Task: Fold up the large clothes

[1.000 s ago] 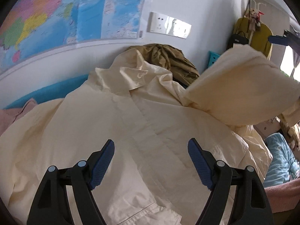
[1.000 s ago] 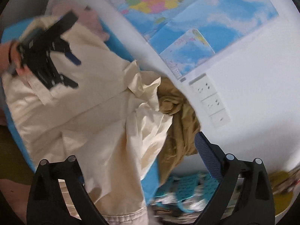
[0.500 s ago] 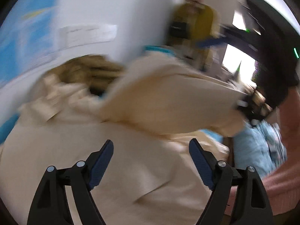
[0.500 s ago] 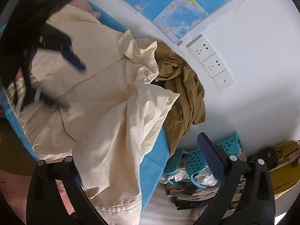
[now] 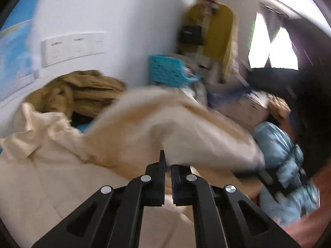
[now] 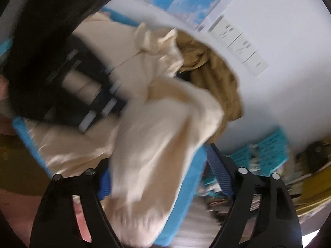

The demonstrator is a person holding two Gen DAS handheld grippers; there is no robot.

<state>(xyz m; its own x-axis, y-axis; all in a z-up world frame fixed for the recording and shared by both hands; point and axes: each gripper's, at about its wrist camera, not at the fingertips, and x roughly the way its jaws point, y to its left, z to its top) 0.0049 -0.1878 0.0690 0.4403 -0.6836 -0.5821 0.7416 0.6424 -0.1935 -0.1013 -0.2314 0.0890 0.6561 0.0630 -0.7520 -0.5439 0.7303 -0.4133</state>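
left wrist view: the left gripper (image 5: 168,161) has just snapped shut, and its tips sit against the underside of the lifted sleeve (image 5: 175,128) of the cream shirt (image 5: 41,165); whether cloth is truly pinched i can't tell through the blur. the shirt's body lies spread below and left of it. i'd call the fold barely begun: one sleeve is up, nothing is laid over. a tan garment (image 5: 82,91) is heaped beyond the collar, near the wall, with a teal basket (image 5: 165,70) further right.

right wrist view: the right gripper (image 6: 165,177) stands wide, its jaws just closing a little, and the sleeve (image 6: 157,144) hangs between them with the pads apparently not pressing. the left gripper (image 6: 89,95) shows up and to the left, over the shirt (image 6: 68,148). the tan heap (image 6: 217,78) crowds the collar end and may snag the fold.
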